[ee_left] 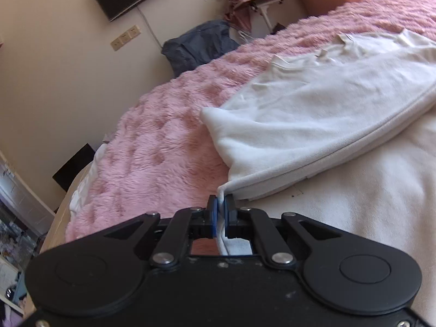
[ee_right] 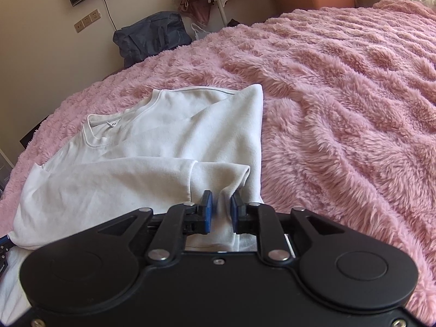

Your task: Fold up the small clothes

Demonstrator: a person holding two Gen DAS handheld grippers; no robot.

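Left gripper (ee_left: 221, 204) pinches the near hem of the white sweatshirt (ee_left: 313, 114) on the pink blanket (ee_left: 163, 141), while the right gripper (ee_right: 220, 204) straddles a cuff, jaws slightly apart, so lifting may drop that side.

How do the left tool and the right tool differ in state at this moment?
The left tool is shut, pinching a thin edge of the white sweatshirt; the right tool stands slightly apart with a bunched fold of the sweatshirt between its pads. The left tool's view is tilted, with the pink blanket sloping; the right tool's is nearly level. Both are black with blue pads and point at the same sweatshirt.
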